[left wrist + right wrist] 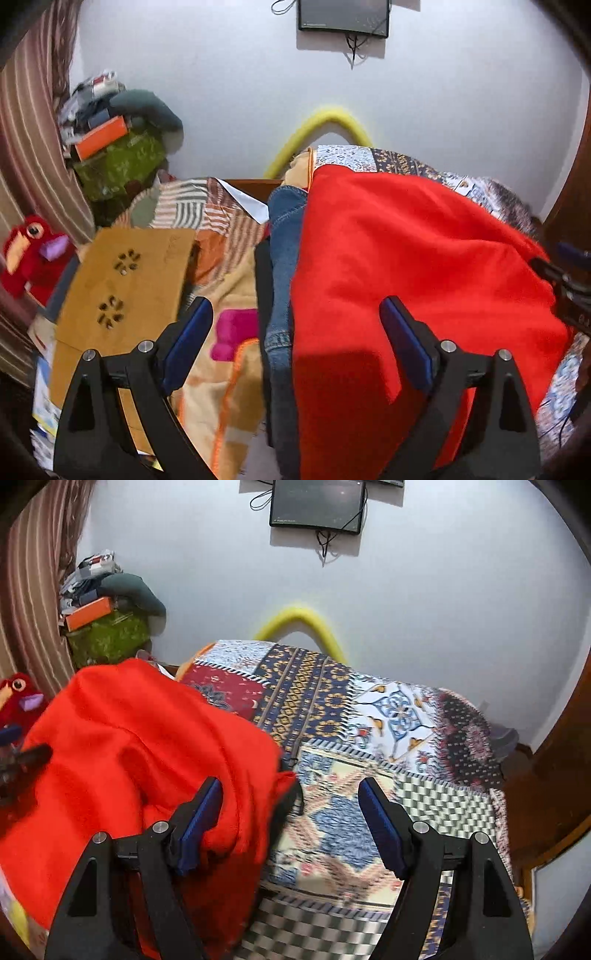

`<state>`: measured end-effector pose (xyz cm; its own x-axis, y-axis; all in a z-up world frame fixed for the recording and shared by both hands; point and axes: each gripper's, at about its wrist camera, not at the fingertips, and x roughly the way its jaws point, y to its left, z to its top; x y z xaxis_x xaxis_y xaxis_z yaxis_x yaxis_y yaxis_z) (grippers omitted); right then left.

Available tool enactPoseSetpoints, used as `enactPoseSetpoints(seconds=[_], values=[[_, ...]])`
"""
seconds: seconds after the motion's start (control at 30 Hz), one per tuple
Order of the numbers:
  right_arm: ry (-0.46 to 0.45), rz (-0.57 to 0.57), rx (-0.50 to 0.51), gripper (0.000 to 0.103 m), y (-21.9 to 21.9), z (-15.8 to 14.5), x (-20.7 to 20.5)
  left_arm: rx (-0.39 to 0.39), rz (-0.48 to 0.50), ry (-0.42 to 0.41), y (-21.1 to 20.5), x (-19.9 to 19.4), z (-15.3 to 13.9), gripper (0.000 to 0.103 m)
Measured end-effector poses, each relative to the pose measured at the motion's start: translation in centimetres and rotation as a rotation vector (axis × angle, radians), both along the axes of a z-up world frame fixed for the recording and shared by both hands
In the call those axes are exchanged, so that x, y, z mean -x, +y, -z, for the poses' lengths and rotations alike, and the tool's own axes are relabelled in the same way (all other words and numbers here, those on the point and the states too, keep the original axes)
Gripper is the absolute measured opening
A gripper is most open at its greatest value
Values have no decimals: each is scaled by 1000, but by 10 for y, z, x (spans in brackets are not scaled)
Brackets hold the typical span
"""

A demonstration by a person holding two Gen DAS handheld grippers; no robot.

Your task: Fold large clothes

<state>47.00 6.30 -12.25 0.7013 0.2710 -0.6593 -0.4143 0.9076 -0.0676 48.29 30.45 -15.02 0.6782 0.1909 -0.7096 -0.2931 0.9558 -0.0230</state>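
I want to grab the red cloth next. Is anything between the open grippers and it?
Nothing visible. The red cloth lies uncovered on the bed, right under the left gripper and beside the right gripper. The jeans lie beside it, not over it.

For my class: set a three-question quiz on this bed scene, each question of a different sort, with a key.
1. True or false: the left hand-held gripper is clamped on the red cloth.
2. Which garment lies along the red cloth's edge? A) denim jeans B) a white shirt C) a green scarf
3. Fill in: the screen hangs on the ____.

Key: 1 false, both it and the right hand-held gripper stand open and hold nothing; 2 A; 3 wall.
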Motion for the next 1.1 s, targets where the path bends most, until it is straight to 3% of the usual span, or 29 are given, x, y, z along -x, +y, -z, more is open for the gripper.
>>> enactPoseSetpoints(seconds=[0.17, 0.27, 0.37, 0.53, 0.7, 0.9, 1.1], values=[[-31, -107, -137, 73, -5, -32, 37, 38, 51, -27, -15, 22, -11, 93], [47, -218, -160, 73, 11, -32, 54, 33, 124, -19, -37, 40, -12, 93], [95, -259, -114, 73, 24, -15, 65, 13, 185, 19, -56, 58, -3, 93], [87, -215, 12, 73, 7, 12, 79, -45, 200, 71, -64, 86, 13, 93], [89, -163, 46, 73, -35, 3, 97, -44, 150, 98, -54, 113, 18, 93], [30, -139, -61, 73, -75, -45, 120, -18, 88, 2, -54, 151, -22, 93], [-146, -190, -169, 73, -88, -110, 189, -105, 83, -179, -92, 204, -91, 93]])
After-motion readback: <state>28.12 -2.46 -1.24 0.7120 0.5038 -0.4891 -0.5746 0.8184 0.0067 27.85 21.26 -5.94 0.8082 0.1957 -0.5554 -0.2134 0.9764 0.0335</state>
